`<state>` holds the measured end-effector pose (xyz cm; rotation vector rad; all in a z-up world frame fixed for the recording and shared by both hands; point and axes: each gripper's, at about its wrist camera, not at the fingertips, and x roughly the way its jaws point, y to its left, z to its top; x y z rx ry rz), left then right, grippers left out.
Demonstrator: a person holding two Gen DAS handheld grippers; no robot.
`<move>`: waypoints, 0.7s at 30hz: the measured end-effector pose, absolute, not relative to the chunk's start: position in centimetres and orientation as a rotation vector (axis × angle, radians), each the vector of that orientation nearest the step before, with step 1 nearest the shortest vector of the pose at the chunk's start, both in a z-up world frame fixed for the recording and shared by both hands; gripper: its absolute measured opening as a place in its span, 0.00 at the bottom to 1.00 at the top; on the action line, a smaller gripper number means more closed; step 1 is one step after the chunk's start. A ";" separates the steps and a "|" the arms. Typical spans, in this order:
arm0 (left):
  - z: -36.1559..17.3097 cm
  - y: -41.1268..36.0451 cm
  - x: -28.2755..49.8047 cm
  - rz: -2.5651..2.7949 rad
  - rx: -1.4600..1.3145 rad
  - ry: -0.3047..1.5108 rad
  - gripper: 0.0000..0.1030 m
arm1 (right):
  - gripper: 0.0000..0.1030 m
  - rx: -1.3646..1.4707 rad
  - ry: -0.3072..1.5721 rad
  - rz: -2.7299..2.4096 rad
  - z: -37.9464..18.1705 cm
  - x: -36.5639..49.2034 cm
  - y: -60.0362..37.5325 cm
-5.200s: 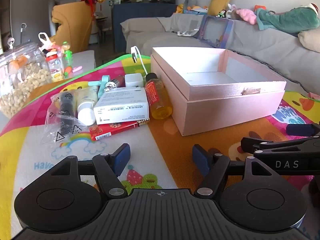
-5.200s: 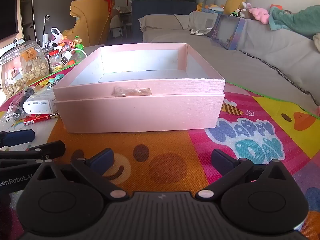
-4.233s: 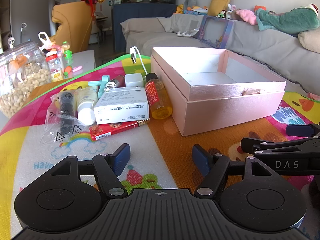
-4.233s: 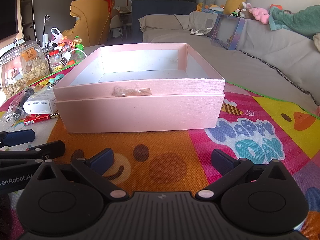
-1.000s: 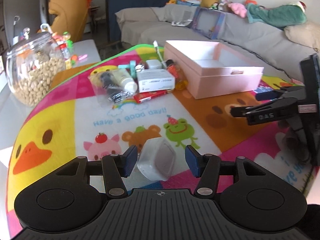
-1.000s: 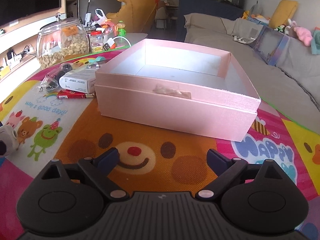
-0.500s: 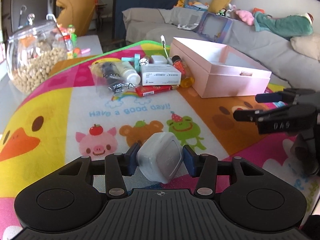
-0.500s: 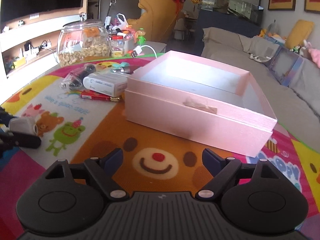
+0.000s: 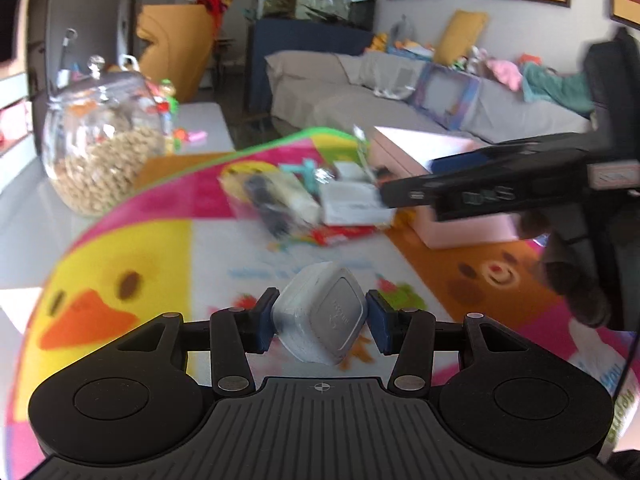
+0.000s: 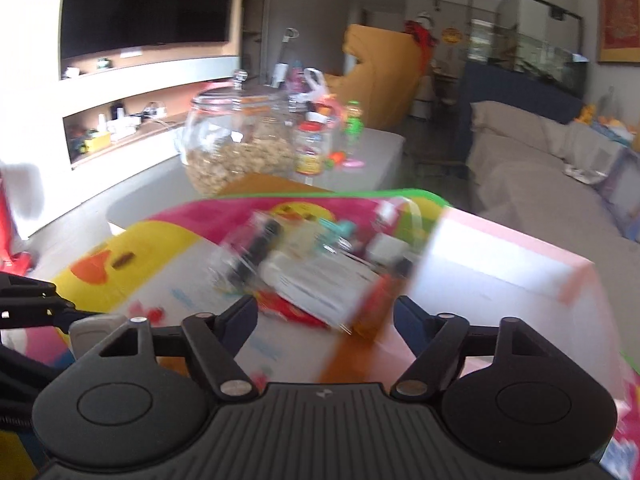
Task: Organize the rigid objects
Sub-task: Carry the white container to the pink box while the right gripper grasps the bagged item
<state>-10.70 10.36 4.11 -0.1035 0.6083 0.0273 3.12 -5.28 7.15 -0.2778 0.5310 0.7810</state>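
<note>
My left gripper [image 9: 322, 326] is shut on a small white rounded-square case [image 9: 322, 318] and holds it above the colourful play mat [image 9: 120, 264]. The case also shows at the left edge of the right wrist view [image 10: 94, 330]. My right gripper [image 10: 326, 316] is open and empty, above the mat, facing a blurred pile of small items [image 10: 316, 268]: a white carton, a red packet, a bagged dark object. The pile appears in the left wrist view [image 9: 316, 204] with the right gripper [image 9: 460, 188] in front of it. The open pink box [image 10: 516, 268] stands right of the pile.
A glass jar of nuts [image 9: 102, 156] stands beyond the mat's far left edge, with small bottles and toys [image 10: 320, 148] beside it. A grey sofa [image 9: 360, 88] lies behind. Both views are motion-blurred.
The left gripper closed on the white case and lifted it off the mat. The right gripper swung left and up, from facing the pink box to facing the pile.
</note>
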 end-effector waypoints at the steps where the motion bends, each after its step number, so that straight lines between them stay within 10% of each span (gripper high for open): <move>1: 4.2 10.9 -10.6 0.046 -0.104 0.609 0.50 | 0.59 -0.272 0.543 0.812 7.2 3.8 -3.8; 14: 3.5 15.8 -12.2 0.139 -0.228 0.587 0.50 | 0.21 -0.339 0.757 0.821 2.3 10.9 11.3; 21: 4.1 13.8 -13.1 0.044 -0.208 0.582 0.50 | 0.20 -0.207 0.767 0.959 6.8 4.4 2.5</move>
